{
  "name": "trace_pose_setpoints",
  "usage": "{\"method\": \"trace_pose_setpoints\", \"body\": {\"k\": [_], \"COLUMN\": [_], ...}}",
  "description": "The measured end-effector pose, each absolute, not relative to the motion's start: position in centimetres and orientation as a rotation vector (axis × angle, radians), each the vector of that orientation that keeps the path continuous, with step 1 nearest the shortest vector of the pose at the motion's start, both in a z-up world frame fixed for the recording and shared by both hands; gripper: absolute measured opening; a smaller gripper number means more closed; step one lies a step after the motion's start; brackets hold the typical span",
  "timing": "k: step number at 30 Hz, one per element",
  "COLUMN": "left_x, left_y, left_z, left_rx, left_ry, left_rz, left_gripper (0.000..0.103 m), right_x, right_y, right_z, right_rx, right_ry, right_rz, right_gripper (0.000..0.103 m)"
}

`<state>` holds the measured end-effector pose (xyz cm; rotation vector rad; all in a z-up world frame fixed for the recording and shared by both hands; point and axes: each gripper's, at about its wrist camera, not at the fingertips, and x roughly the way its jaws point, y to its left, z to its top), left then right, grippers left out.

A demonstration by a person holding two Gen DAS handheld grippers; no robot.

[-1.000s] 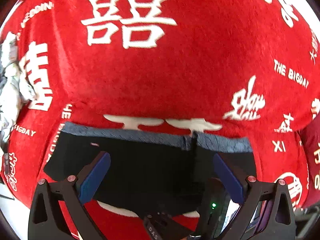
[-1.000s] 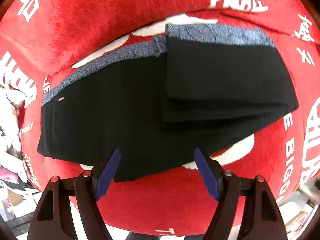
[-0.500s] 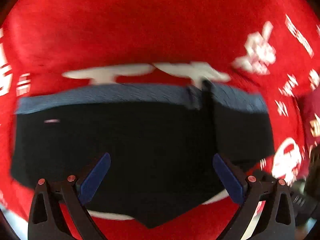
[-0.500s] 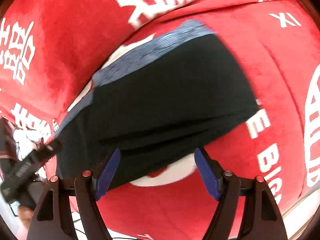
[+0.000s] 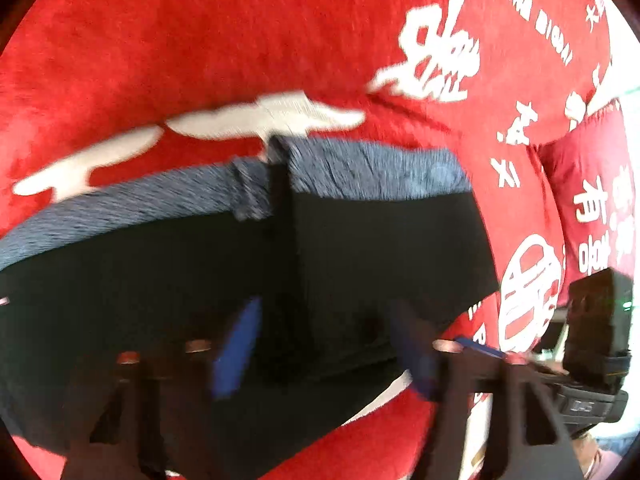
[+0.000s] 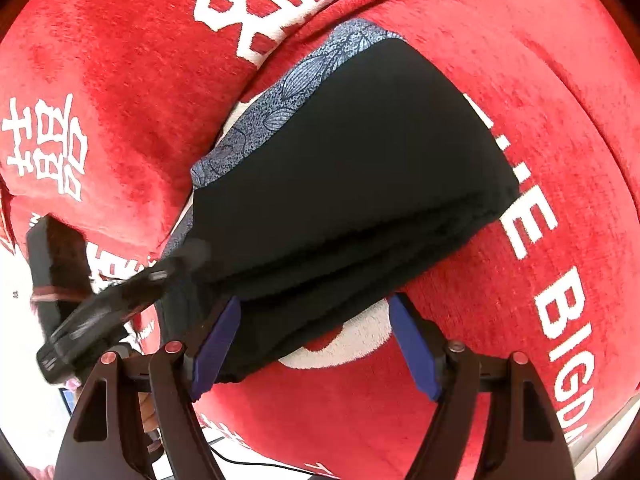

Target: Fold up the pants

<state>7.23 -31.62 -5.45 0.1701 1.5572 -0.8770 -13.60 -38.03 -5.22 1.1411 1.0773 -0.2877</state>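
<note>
Black pants (image 5: 168, 280) with a blue-grey patterned waistband (image 5: 360, 168) lie folded on a red blanket (image 5: 200, 40). In the right wrist view the pants (image 6: 360, 168) show as a stack of layers, waistband (image 6: 296, 80) at the far edge. My left gripper (image 5: 324, 344) is open, low over the near edge of the pants, blurred by motion. It also shows in the right wrist view (image 6: 120, 300), at the left end of the pants. My right gripper (image 6: 314, 344) is open, its jaws astride the near folded edge of the stack.
The red blanket (image 6: 540, 80) with white characters and lettering covers the whole surface. The right gripper's body (image 5: 596, 328) shows at the right edge of the left wrist view. A pale floor strip (image 6: 24, 320) lies beyond the blanket's left edge.
Both grippers have moved closer to the pants. The left view has swung right and its jaws have narrowed. The right gripper now straddles the near folded edge.
</note>
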Motion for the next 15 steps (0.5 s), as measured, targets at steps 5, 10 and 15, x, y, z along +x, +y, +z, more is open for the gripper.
{"method": "trace_pose_setpoints", "body": {"k": [5, 10, 15], "left_x": [6.7, 5.3, 3.8], "left_y": [-31.9, -29.4, -28.6], "left_z": [-5.5, -3.2, -6.1], "left_rx": [0.193, 0.198, 0.214], "left_ry": [1.547, 1.502, 1.542], "left_rz": [-0.887, -0.917, -0.875], "left_gripper": [0.024, 0.017, 0.017], "right_x": [-14.4, -15.1, -14.6], "right_y": [-38.5, -38.8, -39.3], "right_z": [-5.0, -3.9, -3.6], "right_rx": [1.13, 1.101, 1.063], "right_ry": [1.067, 1.071, 1.083], "right_rz": [-0.27, -0.223, -0.198], "right_gripper": [0.066, 0.058, 0.06]}}
